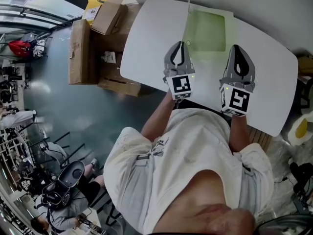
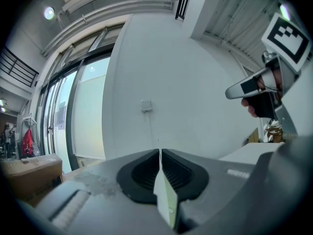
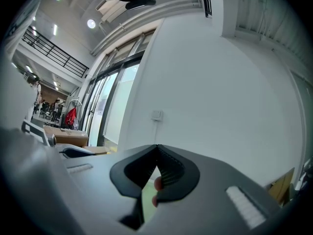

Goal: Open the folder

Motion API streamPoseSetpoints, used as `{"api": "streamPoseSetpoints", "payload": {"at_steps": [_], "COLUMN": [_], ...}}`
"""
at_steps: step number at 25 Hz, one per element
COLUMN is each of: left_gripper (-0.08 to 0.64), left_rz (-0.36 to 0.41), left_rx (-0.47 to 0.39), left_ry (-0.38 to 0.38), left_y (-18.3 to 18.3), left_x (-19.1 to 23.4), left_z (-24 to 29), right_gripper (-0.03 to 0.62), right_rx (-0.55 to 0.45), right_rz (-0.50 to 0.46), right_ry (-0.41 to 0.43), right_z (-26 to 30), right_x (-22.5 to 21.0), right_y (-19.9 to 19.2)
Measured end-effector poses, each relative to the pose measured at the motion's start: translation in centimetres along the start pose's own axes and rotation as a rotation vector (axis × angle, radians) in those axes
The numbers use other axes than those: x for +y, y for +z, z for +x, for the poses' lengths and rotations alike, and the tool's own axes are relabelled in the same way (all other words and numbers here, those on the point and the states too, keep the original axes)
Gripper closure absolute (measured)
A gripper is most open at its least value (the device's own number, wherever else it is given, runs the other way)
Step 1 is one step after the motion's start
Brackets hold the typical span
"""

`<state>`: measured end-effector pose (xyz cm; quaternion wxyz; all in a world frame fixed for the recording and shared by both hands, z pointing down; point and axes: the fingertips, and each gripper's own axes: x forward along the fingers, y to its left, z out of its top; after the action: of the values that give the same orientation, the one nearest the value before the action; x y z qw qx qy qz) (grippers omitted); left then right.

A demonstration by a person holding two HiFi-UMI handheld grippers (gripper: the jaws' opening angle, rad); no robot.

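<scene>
Folder (image 1: 208, 31), pale green and translucent, lies flat on the white table (image 1: 146, 43) close to its far edge, about midway between the left and right edges.

Nearest the camera, the person stands at the table's near edge with both forearms reaching forward over it. The left forearm (image 1: 159, 119) angles in from the left, while the right forearm (image 1: 238, 133) runs straight ahead. Each hand carries its tool level, with the marker cubes (image 1: 181, 86) toward the body and the jaws aimed at the far edge.

The left gripper (image 1: 180, 44) has its tip at the folder's left edge. In the left gripper view its jaws are pressed together on a thin pale-green sheet seen edge-on, an edge of the folder. The right gripper (image 1: 236, 48) hovers just beside the folder's right edge. In the right gripper view its jaw tips meet, and nothing can be made out clamped between them. The two grippers sit side by side, apart from each other, with the folder's near part between their tips.

Beyond the table's left edge, cardboard boxes (image 1: 93, 48) stand on the floor.
</scene>
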<state>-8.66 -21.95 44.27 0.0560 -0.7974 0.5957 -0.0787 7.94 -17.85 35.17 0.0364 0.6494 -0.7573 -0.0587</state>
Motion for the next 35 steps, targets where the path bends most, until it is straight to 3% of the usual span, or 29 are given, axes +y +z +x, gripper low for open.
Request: {"api": "streamPoseSetpoints", "payload": {"at_steps": [14,20,30,35], "left_gripper": [0.538,0.538,0.538,0.538], "left_rz": [-0.031,-0.092,-0.088,-0.13], "left_rx": [-0.055,-0.062,-0.112,-0.122], "left_ry": [-0.003,-0.028,-0.055,-0.085], "left_y": [2.8,3.6,6.7,7.7], "left_x": [0.7,1.0,1.0,0.7], "left_z": [0.6,0.9,1.1,1.6], "right_gripper": [0.591,0.591,0.591,0.591], "right_rx": [0.011,0.018,0.022,0.03], "right_rz": [0.007,0.009,0.003,0.006], "right_ry": [-0.008,-0.017,-0.041,-0.069], "right_z": [0.9,0.8,0.6,0.8], "right_x": [-0.2,-0.7,-1.6,-2.1], "right_y": [-0.3,-0.6,-0.8,-1.2]}}
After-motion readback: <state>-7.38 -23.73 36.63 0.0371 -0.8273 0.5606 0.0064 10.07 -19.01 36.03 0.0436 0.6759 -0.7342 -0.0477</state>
